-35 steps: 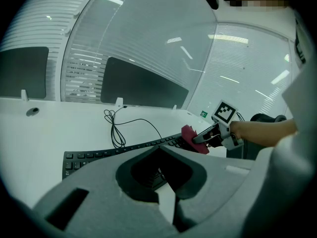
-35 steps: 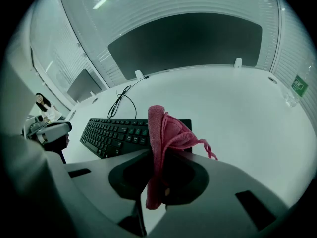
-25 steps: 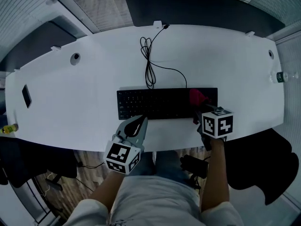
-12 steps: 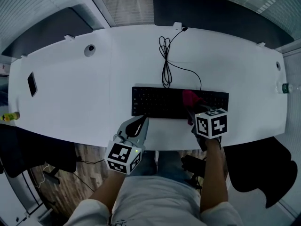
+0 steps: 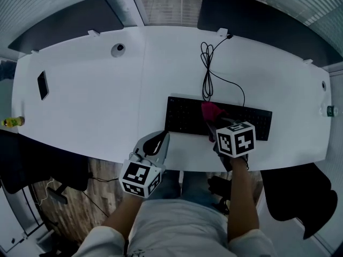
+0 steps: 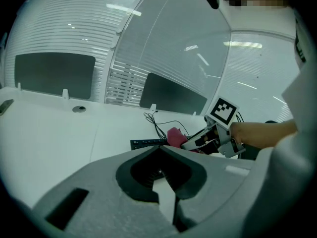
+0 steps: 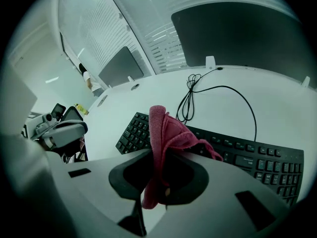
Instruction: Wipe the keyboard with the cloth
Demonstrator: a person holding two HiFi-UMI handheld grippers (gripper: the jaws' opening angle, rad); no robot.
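A black keyboard (image 5: 185,119) lies near the front edge of the white table (image 5: 107,106). My right gripper (image 5: 212,124) is shut on a pink cloth (image 5: 210,111) and holds it on the keys left of the keyboard's middle. In the right gripper view the cloth (image 7: 166,135) bunches up out of the shut jaws of the right gripper (image 7: 158,155), over the keyboard (image 7: 247,157). My left gripper (image 5: 159,139) hangs at the table's front edge, left of the keyboard, shut and empty. The left gripper view shows that gripper (image 6: 158,150) shut, with the cloth (image 6: 174,135) and keyboard (image 6: 146,143) beyond.
The keyboard's cable (image 5: 207,63) lies coiled behind it and runs to the table's back edge. A phone (image 5: 42,84) lies at the far left and a round grommet (image 5: 118,49) sits at the back left. Small bottles stand at the left (image 5: 10,122) and right (image 5: 332,111) edges.
My right gripper has dragged the cloth leftward along the keyboard, from near its right end to left of its middle. The left gripper has stayed put. The head view has shifted.
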